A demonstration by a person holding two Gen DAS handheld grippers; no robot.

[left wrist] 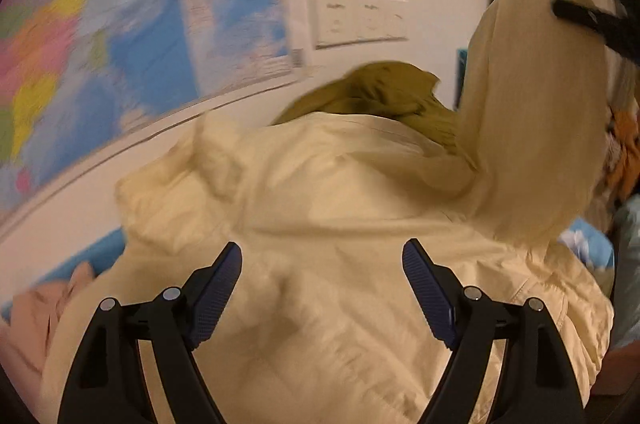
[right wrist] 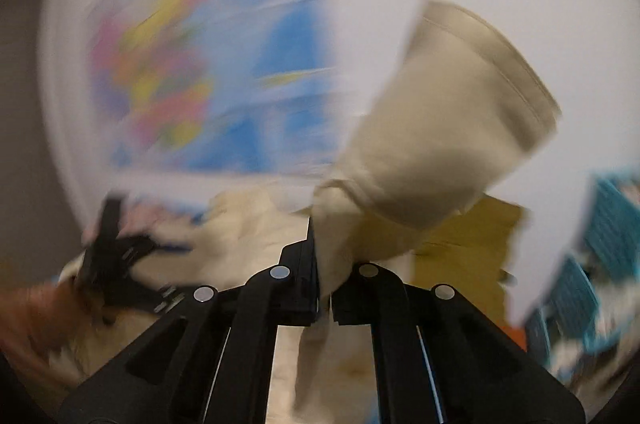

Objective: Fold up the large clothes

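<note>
Right tool (right wrist: 325, 256) clamped tight on a sleeve (right wrist: 436, 127) of the cream jacket (left wrist: 320, 224), cloth pinched between the closed pads and the cuff end flaring out toward 1 o'clock in the right wrist view. Left tool (left wrist: 322, 284) spread wide, nothing between its fingers (left wrist: 222, 288), poised low over the jacket's crumpled body, not visibly touching it. Judged as the opening step of a fold: sleeve lifted clear so it can be drawn across the body. Seen from the left wrist, sleeve rising as a tall cream column at 1 to 2 o'clock, pinched near the top by the dark tip of the other tool. Next move likely calls for carrying the sleeve inward over the chest and laying it flat, with the left tool pinning or smoothing the body to stop it dragging along. Olive garment (left wrist: 384, 95) bunched just behind the jacket at 12 o'clock; pinkish cloth (left wrist: 36, 320) at 8 o'clock. Coloured wall map (left wrist: 120, 35) at 10 o'clock and white wall sockets (left wrist: 360, 19) near 12. No brand, label or writing legible anywhere; map print too blurred to read.
</note>
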